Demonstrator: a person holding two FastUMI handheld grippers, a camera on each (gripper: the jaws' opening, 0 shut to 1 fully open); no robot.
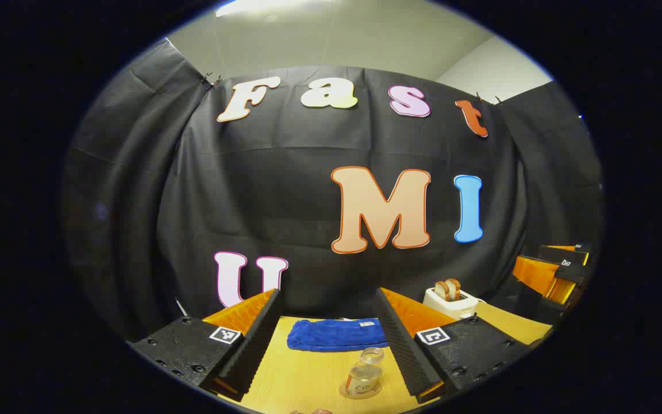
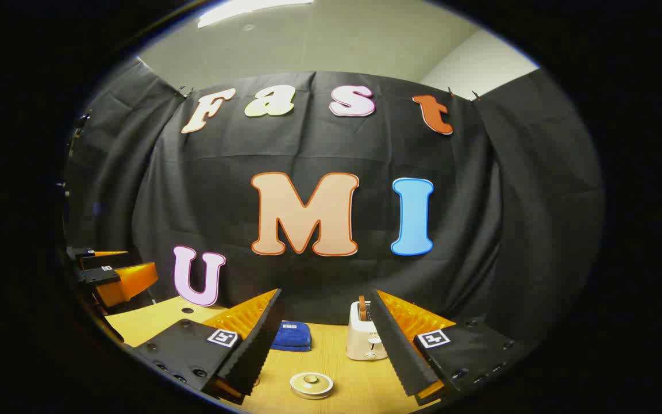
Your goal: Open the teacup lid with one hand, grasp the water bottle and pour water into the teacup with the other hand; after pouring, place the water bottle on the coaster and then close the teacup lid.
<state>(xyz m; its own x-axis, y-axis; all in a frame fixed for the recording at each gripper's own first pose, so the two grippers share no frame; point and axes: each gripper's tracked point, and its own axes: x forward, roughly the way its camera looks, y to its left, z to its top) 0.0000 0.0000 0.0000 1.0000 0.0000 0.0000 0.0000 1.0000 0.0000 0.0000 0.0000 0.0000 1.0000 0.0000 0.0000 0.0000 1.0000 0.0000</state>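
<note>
In the left gripper view, a clear water bottle [image 1: 364,379] with an orange label stands on the wooden table [image 1: 302,374], low between my fingers. My left gripper [image 1: 328,292] is open above it, with nothing between the fingers. In the right gripper view, the white teacup [image 2: 311,384] sits on the table with its round lid on, just ahead of my open right gripper [image 2: 326,293]. Each gripper is also seen from the other's camera: the right gripper [image 1: 555,270] at the far right, the left gripper [image 2: 112,273] at the far left.
A folded blue towel [image 1: 334,334] lies at the back of the table near the cloth wall. A white toaster [image 1: 449,300] with bread slices stands to its right, also seen as the toaster [image 2: 365,339] behind the teacup beside the towel [image 2: 291,335].
</note>
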